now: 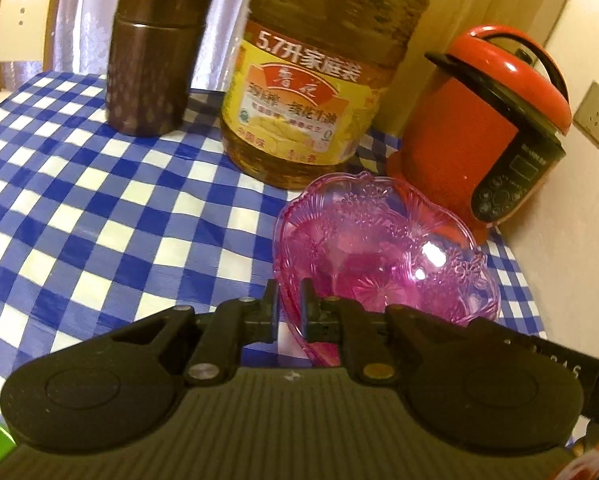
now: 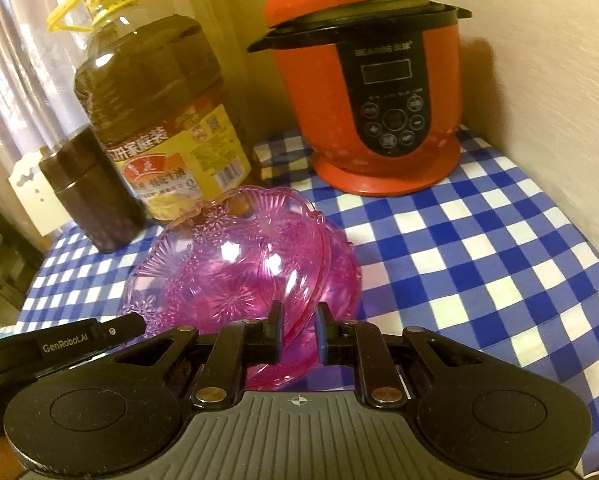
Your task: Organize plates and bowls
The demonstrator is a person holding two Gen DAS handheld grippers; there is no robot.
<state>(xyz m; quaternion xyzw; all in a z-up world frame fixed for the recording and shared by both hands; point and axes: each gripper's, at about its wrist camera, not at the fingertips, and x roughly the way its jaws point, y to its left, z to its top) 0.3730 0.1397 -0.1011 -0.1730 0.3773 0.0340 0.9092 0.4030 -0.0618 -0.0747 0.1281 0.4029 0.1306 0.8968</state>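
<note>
A pink see-through cut-pattern bowl (image 1: 383,256) is tilted above the blue-and-white checked tablecloth (image 1: 79,208). My left gripper (image 1: 289,312) is shut on its near rim. In the right wrist view pink see-through bowls (image 2: 235,276) sit nested, at least two, their rims overlapping. My right gripper (image 2: 297,332) is shut on the near rims. The left gripper's body (image 2: 59,344) shows at the left edge of that view.
A big cooking-oil bottle (image 1: 311,92) stands just behind the bowls, a dark brown canister (image 1: 151,56) to its left. A red electric pressure cooker (image 2: 375,84) stands at the back right by the wall (image 2: 539,60). A chair back (image 1: 23,20) shows beyond the table.
</note>
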